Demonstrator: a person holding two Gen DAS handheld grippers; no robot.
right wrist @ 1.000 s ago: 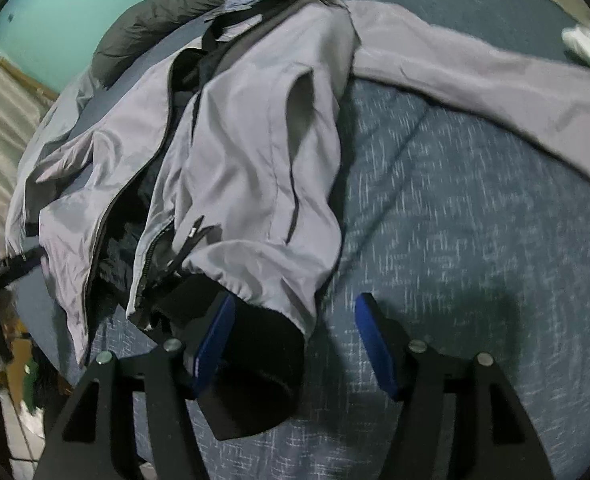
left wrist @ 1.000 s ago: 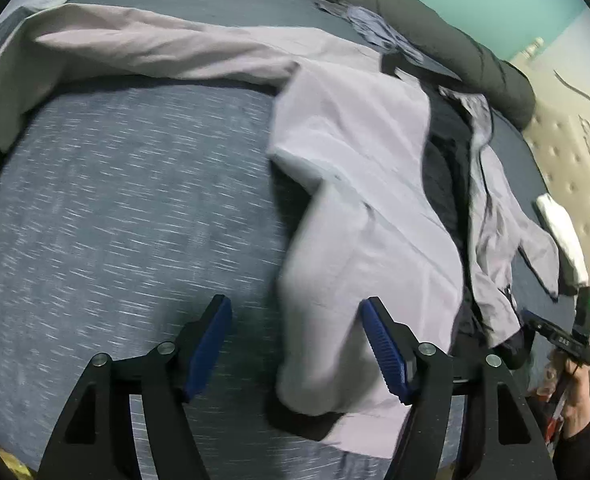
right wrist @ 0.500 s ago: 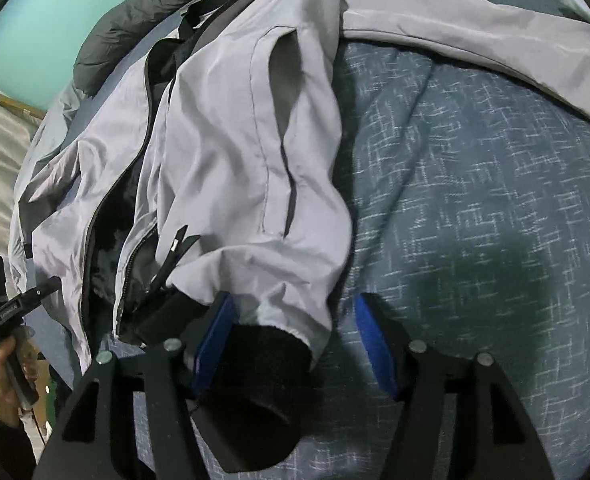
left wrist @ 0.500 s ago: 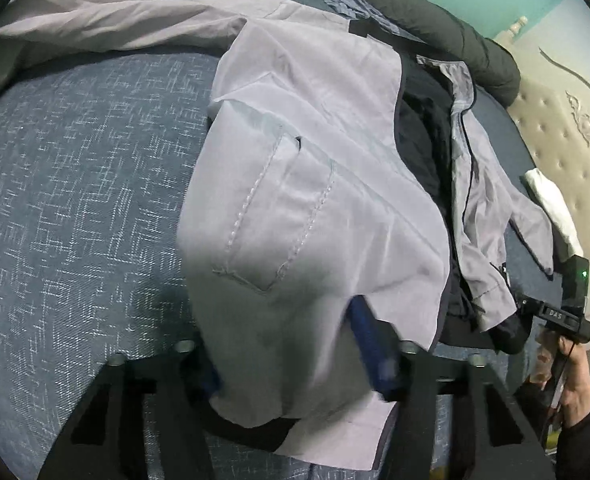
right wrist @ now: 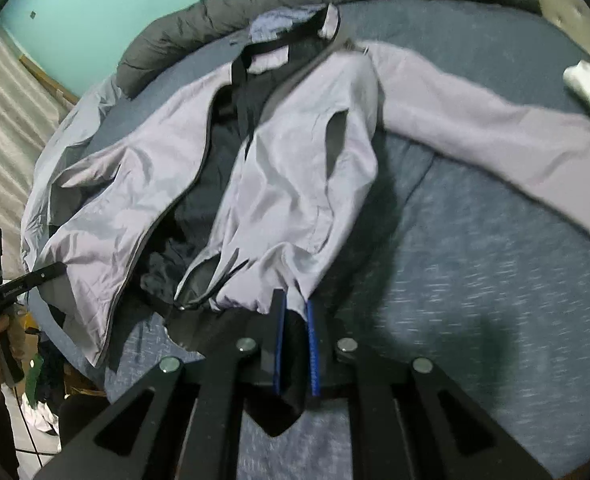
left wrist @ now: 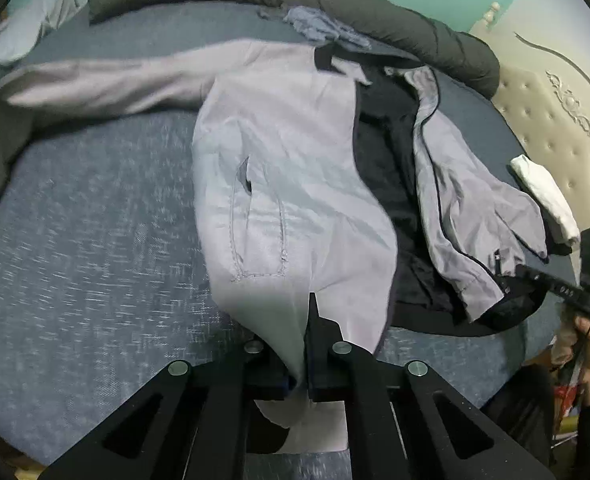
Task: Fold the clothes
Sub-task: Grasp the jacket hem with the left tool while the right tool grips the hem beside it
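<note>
A light grey zip jacket with black lining lies open on a blue bed, sleeves spread out to both sides. My left gripper is shut on the bottom hem of the jacket's left front panel and lifts it a little. My right gripper is shut on the black ribbed hem of the other front panel. The jacket's black lining shows between the two panels. Each gripper appears at the edge of the other's view, the right one in the left wrist view.
A dark quilted duvet is rolled along the far edge of the bed. A folded white cloth lies near the padded cream headboard. A striped curtain hangs past the bed's left edge.
Both grippers went from open around the jacket's hem to shut on it. The two front panels are now pulled up and bunched toward the grippers.
</note>
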